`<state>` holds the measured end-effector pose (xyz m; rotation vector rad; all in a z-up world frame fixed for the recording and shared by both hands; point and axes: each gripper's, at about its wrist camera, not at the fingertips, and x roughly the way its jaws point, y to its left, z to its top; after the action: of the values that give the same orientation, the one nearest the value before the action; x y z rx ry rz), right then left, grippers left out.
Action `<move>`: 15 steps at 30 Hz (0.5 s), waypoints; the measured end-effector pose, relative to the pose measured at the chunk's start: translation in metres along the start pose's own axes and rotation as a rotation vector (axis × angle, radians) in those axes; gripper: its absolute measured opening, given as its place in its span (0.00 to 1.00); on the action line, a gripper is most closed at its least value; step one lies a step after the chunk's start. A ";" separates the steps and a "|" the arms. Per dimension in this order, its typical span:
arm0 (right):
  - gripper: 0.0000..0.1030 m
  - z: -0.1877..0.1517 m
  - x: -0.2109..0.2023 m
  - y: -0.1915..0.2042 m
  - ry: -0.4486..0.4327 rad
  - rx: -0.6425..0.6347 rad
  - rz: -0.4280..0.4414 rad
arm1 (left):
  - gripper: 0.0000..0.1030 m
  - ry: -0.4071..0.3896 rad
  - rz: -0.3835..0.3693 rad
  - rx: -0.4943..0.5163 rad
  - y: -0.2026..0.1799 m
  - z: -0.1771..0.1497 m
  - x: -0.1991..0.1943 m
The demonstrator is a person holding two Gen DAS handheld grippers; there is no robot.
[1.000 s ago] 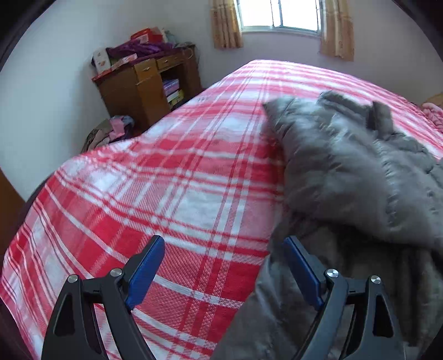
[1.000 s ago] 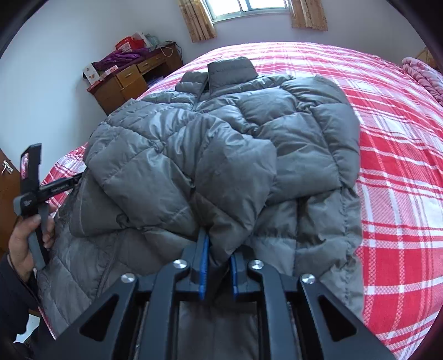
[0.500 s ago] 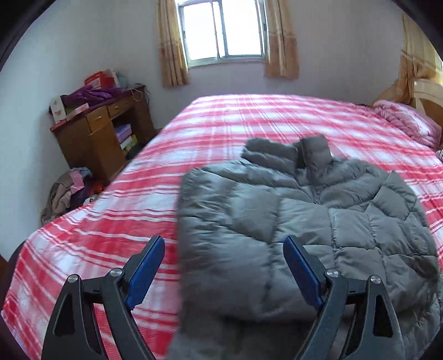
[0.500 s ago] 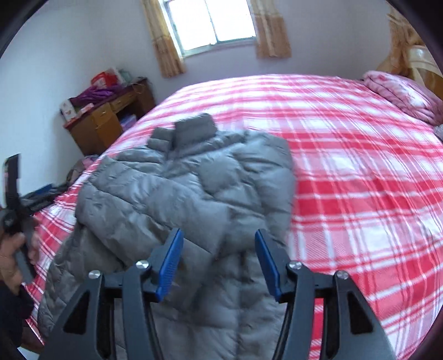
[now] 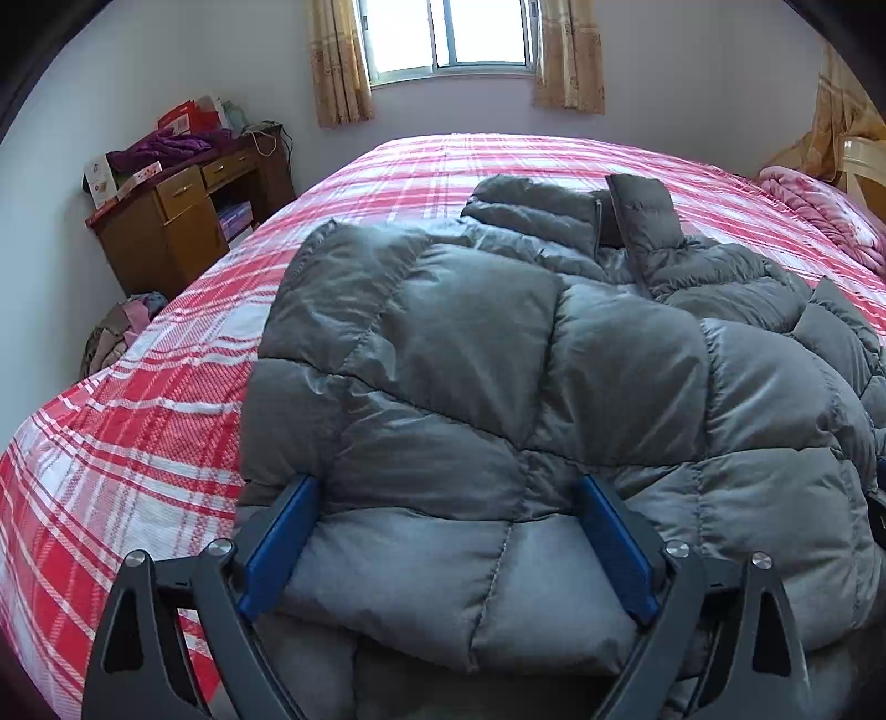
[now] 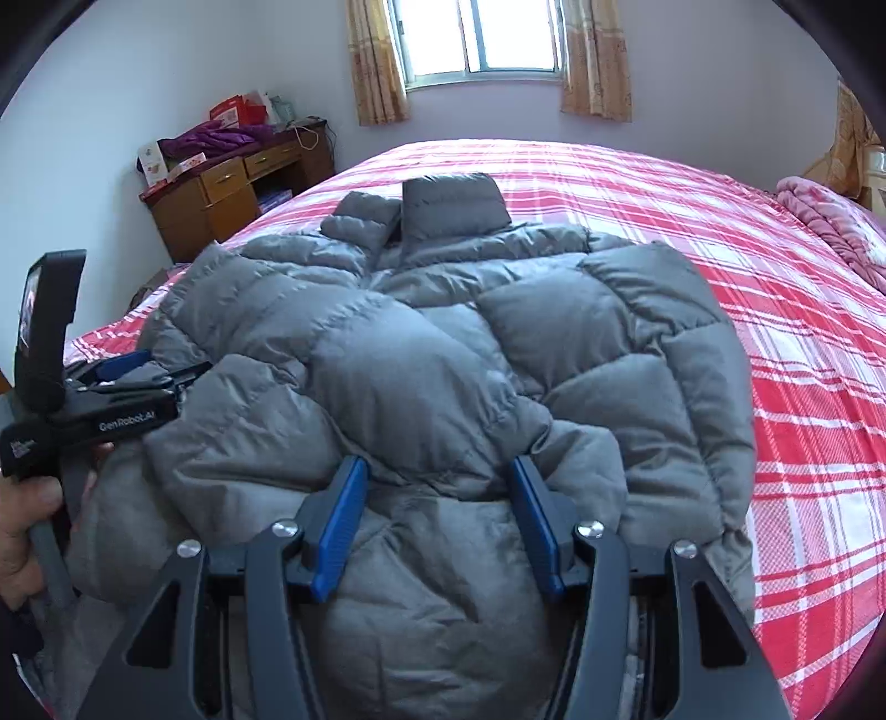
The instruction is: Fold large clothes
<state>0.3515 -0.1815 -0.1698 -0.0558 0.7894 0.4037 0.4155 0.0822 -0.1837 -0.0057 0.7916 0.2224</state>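
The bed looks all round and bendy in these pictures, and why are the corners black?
Left wrist view: the fisheye lens bows the bed and leaves dark corners; the window glares white. Right wrist view: the same bowing and dark rim, while the grey jacket looks sharp, in soft daylight.

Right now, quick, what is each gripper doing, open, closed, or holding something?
Left gripper: jaws opening, wide apart over the grey puffy quilted jacket, gripping nothing.
Right gripper: open above the jacket, holding nothing.
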 end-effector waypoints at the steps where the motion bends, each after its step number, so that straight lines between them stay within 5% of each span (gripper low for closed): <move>1: 0.56 -0.002 0.001 -0.001 -0.002 0.002 0.001 | 0.91 0.001 -0.002 -0.002 0.000 0.000 0.001; 15: 0.56 -0.009 0.010 0.001 0.015 0.003 -0.027 | 0.94 0.033 0.003 0.003 -0.001 -0.002 0.010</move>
<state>0.3515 -0.1792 -0.1835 -0.0670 0.8036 0.3768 0.4214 0.0830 -0.1925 -0.0055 0.8247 0.2246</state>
